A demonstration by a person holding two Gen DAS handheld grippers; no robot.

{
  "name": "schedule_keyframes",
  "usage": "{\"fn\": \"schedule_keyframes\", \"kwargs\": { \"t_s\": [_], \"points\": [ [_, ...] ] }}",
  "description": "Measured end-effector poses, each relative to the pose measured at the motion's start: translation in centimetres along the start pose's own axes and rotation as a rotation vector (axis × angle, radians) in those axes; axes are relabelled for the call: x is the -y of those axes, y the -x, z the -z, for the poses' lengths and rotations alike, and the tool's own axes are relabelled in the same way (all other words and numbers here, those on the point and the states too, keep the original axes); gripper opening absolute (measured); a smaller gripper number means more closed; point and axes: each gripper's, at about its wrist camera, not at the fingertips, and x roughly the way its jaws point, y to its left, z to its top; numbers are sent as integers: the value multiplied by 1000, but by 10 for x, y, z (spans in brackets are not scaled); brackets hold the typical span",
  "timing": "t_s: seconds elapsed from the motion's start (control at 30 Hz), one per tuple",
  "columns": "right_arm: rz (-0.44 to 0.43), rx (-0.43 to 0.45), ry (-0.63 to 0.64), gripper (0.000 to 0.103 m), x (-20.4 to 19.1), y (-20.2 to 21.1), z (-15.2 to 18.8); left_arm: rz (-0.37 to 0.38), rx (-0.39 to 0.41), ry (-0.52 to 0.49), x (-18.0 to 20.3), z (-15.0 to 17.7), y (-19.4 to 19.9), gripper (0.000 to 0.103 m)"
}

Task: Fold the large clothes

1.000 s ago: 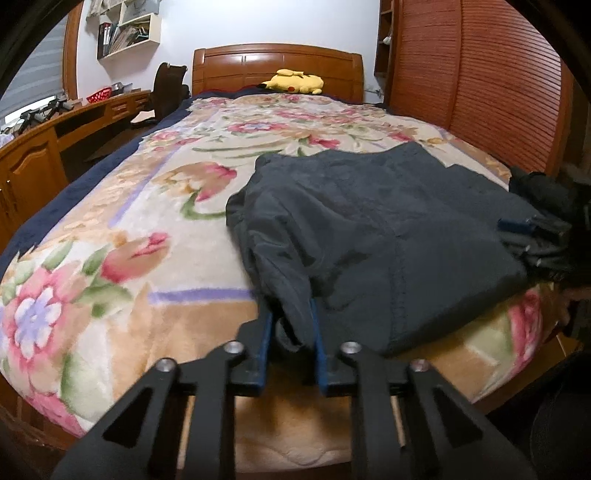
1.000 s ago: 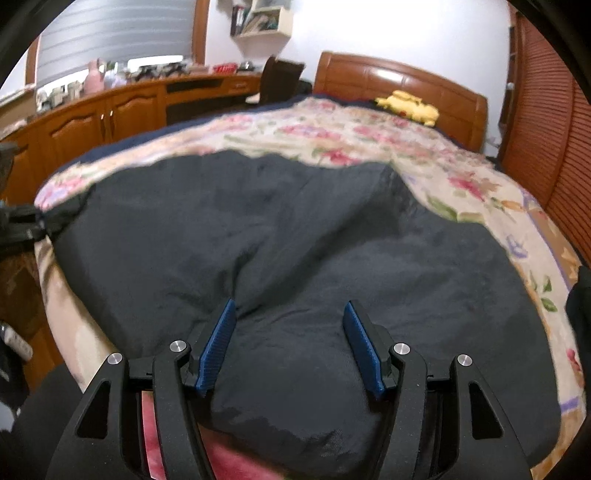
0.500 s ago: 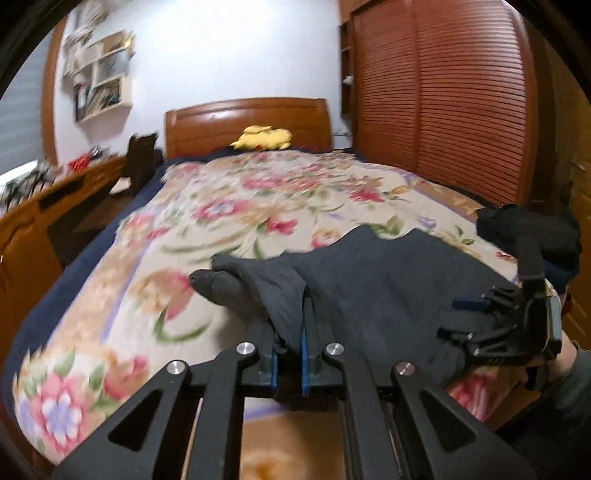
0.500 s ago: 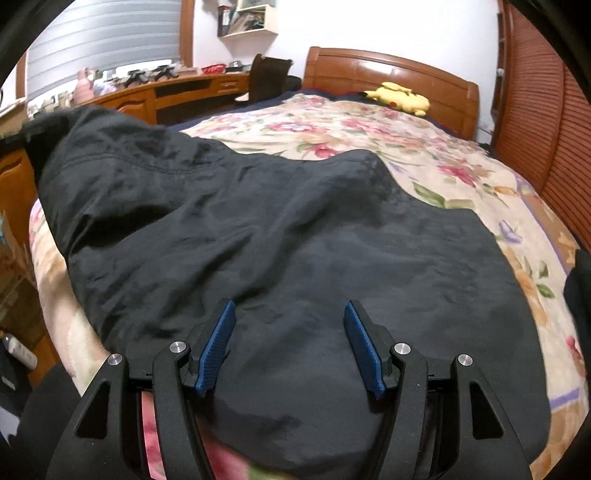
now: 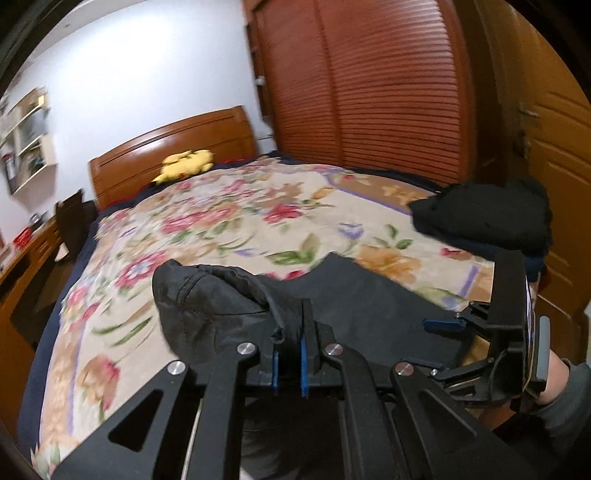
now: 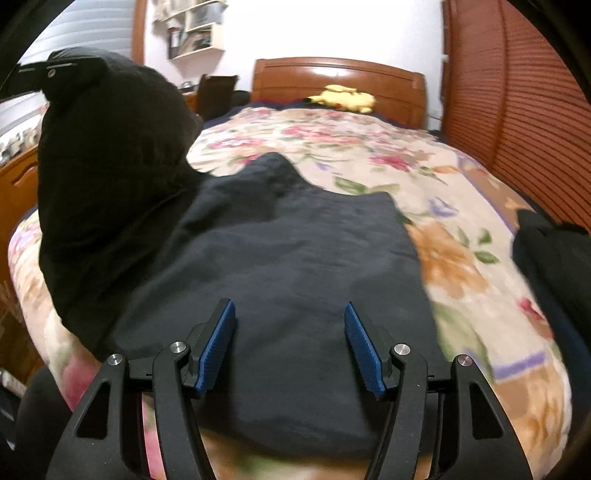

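1. No readable brand, label or writing anywhere in either view; shelf contents too blurred and small to make out.
2. Bed [image 6: 461,266] covered with a floral blanket [image 5: 229,229] in cream, pink, green and orange, over a dark blue layer showing at the edge.
3. Wooden headboard [image 5: 173,147] at the far end against a white wall, with a yellow plush toy [image 5: 186,164] lying just in front of it.
4. Louvred reddish-brown wardrobe doors [image 5: 369,92] along the right side of the bed; wall shelf [image 6: 195,33] high on the wall; wooden cabinets at the left.
5. Dark garment [image 6: 295,266] spread flat across the near end of the bed, its left part raised off the blanket into a tall hanging fold.
6. Second pile of black clothing [image 5: 484,218] resting on the right edge of the bed, apart from the spread garment.
7. Left tool [image 5: 288,354] pinched nearly closed on a bunched edge of the dark garment, held up above the bed and tilted, fabric draping leftward from the blue pads.
8. Right tool [image 6: 290,347] low over the near part of the garment, blue pads spread wide, nothing between them; seen from the left wrist view at the right edge, held in a hand with a dark sleeve [image 5: 565,406].
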Motion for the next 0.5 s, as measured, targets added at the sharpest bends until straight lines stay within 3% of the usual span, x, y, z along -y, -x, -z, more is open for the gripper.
{"fn": "schedule_keyframes", "kwargs": {
  "t_s": [0.27, 0.43, 0.5],
  "points": [
    [67, 23, -84, 63, 53, 31, 20, 128, -28, -87, 80, -43, -35, 3],
    [103, 19, -123, 63, 73, 39, 32, 171, -86, -43, 91, -38, -49, 4],
    [105, 11, -125, 63, 76, 40, 37, 197, -104, -6, 87, -31, -50, 10]
  ]
}}
